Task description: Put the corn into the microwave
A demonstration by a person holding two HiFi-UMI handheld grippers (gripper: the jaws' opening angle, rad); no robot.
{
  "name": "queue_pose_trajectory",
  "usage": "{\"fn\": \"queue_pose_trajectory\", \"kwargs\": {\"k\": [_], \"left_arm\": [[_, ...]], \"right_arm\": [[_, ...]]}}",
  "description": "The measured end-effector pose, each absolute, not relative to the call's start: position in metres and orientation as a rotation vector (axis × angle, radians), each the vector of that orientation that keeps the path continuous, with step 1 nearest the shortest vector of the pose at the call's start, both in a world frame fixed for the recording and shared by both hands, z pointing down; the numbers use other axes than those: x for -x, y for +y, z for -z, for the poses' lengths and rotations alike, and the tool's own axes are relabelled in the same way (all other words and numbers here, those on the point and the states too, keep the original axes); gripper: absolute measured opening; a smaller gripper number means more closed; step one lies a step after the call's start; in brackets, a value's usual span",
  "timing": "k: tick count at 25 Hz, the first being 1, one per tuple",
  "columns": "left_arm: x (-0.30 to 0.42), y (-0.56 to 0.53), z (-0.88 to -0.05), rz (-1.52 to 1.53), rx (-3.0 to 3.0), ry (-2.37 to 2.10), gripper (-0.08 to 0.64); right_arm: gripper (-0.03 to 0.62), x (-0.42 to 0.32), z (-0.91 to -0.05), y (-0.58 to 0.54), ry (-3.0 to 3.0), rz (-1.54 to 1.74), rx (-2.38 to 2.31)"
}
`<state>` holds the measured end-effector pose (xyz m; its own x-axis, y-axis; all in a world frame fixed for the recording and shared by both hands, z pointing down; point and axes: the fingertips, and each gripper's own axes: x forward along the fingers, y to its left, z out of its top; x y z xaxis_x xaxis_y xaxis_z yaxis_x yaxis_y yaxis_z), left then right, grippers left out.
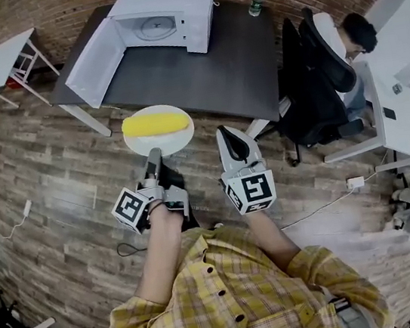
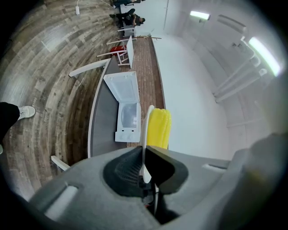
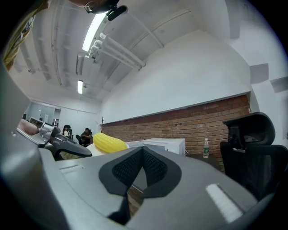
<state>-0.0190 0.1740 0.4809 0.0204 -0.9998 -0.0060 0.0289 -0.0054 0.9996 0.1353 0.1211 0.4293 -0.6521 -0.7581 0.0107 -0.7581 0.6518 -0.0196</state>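
A yellow corn cob [image 1: 155, 123] lies on a white plate [image 1: 178, 137] held in the air in front of the dark table. My left gripper [image 1: 153, 156] is shut on the plate's near rim; its own view shows the plate [image 2: 146, 130] edge-on between the jaws with the corn [image 2: 159, 128] beyond. The right gripper [image 1: 232, 142] hovers beside the plate, jaws shut and holding nothing; its view shows the corn [image 3: 108, 143] at the left. The white microwave [image 1: 164, 18] stands on the table's far side with its door [image 1: 95, 63] swung open to the left and the cavity showing.
The dark table [image 1: 191, 70] carries the microwave and a bottle [image 1: 257, 0] at its far right corner. An office chair [image 1: 314, 86] with a seated person stands to the right, next to a white desk [image 1: 400, 119]. A small white table [image 1: 8, 59] stands at the far left.
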Motion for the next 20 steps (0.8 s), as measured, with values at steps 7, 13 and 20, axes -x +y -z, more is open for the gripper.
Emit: {"fn": "queue_pose_trajectory", "kwargs": {"k": [7, 13, 20], "left_arm": [[0.059, 0.100, -0.479, 1.183, -1.207, -1.160, 0.017], [0.096, 0.038, -0.465, 1.167, -1.217, -1.130, 0.017], [0.144, -0.026, -0.460, 1.130, -1.233, -1.093, 0.017]], "right_arm": [[0.005, -0.092, -0.427, 0.048, -2.842, -0.047, -1.332], [0.005, -0.050, -0.416, -0.008, -2.825, -0.056, -1.354], [0.005, 0.000, -0.410, -0.070, -2.802, -0.071, -1.414]]}}
